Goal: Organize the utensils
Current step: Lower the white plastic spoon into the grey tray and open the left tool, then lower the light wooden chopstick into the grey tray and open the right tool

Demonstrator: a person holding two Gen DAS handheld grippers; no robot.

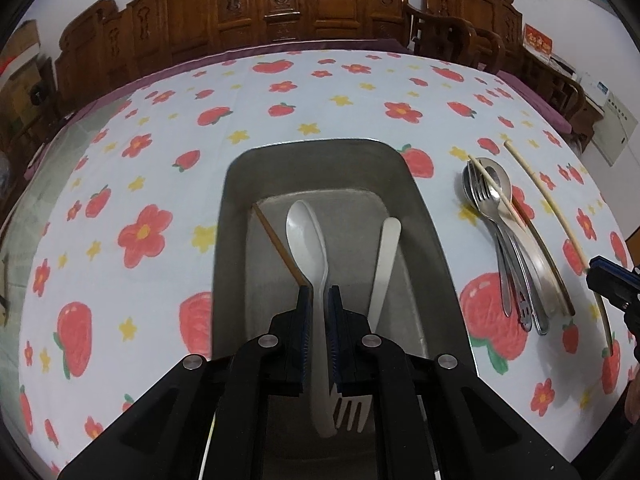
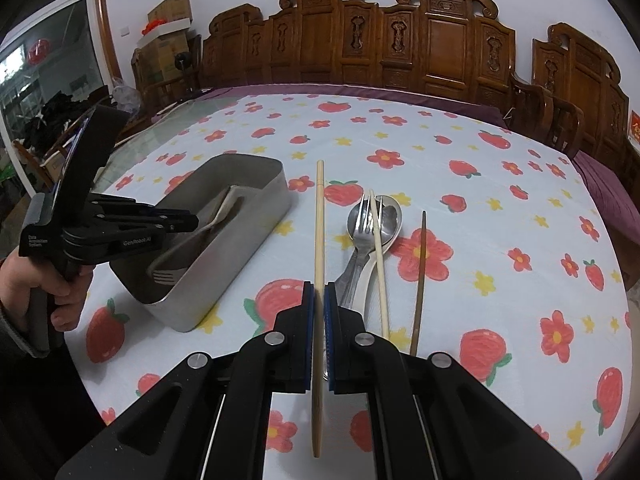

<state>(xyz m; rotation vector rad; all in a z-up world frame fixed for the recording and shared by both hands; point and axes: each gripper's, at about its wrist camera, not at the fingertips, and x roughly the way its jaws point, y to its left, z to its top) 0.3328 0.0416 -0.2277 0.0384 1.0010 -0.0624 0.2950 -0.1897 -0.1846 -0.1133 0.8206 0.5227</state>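
A grey metal tray (image 1: 320, 160) holds a white plastic fork (image 1: 387, 248) and a brown chopstick (image 1: 276, 240). My left gripper (image 1: 320, 300) is over the tray, shut on the handle of a white plastic spoon (image 1: 306, 236) whose bowl points to the tray's far end. In the right wrist view that gripper (image 2: 188, 220) reaches into the tray (image 2: 248, 216). My right gripper (image 2: 319, 292) is shut on a pale wooden chopstick (image 2: 319, 220), which it holds low over the cloth to the right of the tray.
Metal spoons and a fork (image 2: 376, 220) lie piled on the strawberry cloth, with a pale chopstick (image 2: 378, 264) across them and a dark chopstick (image 2: 420, 280) to their right. Carved wooden chairs (image 2: 400, 40) line the table's far edge. A person's hand (image 2: 40, 280) grips the left tool.
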